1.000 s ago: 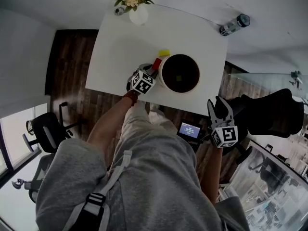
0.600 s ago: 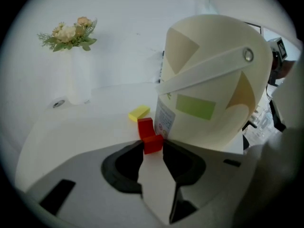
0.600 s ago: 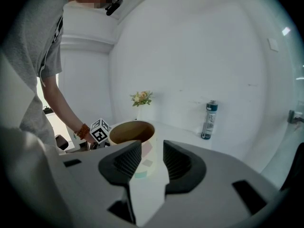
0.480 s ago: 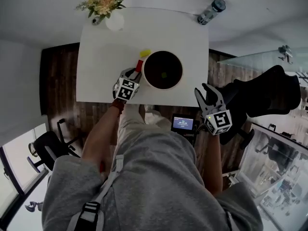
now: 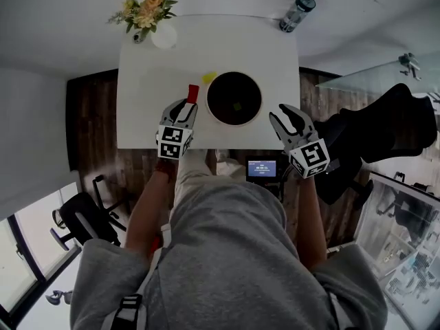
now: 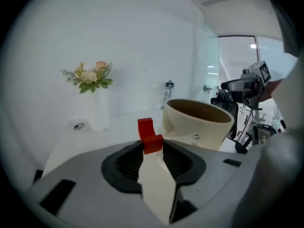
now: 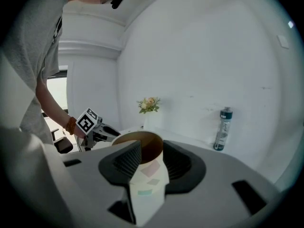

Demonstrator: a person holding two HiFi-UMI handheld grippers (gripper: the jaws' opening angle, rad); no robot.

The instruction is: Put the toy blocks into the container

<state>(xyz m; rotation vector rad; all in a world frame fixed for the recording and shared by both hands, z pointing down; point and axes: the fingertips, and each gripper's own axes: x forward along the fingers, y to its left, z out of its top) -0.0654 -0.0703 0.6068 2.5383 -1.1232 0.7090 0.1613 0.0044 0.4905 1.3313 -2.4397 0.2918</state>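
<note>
My left gripper [image 5: 188, 104] is shut on a red block [image 5: 192, 93], held just left of the cream container [image 5: 210, 109] with a dark inside. Its jaws have just been closing, with the block between them. In the left gripper view the red block [image 6: 150, 137] sticks up from the pads, and the container [image 6: 197, 123] stands close on the right. A yellow block [image 5: 208, 78] lies on the white table [image 5: 148, 81] behind the container. One small yellowish block [image 5: 238, 106] lies inside it. My right gripper [image 5: 283, 115] is open and empty at the container's right.
A white vase of flowers [image 5: 155, 20] stands at the table's far left corner. A water bottle [image 5: 296, 12] stands at the far right. A black office chair [image 5: 375, 139] is to the right of the table, and a small screen [image 5: 262, 168] is below its front edge.
The left gripper has risen off the table with the red block in it. The right gripper has come up from beside the chair to the table's front edge near the container.
</note>
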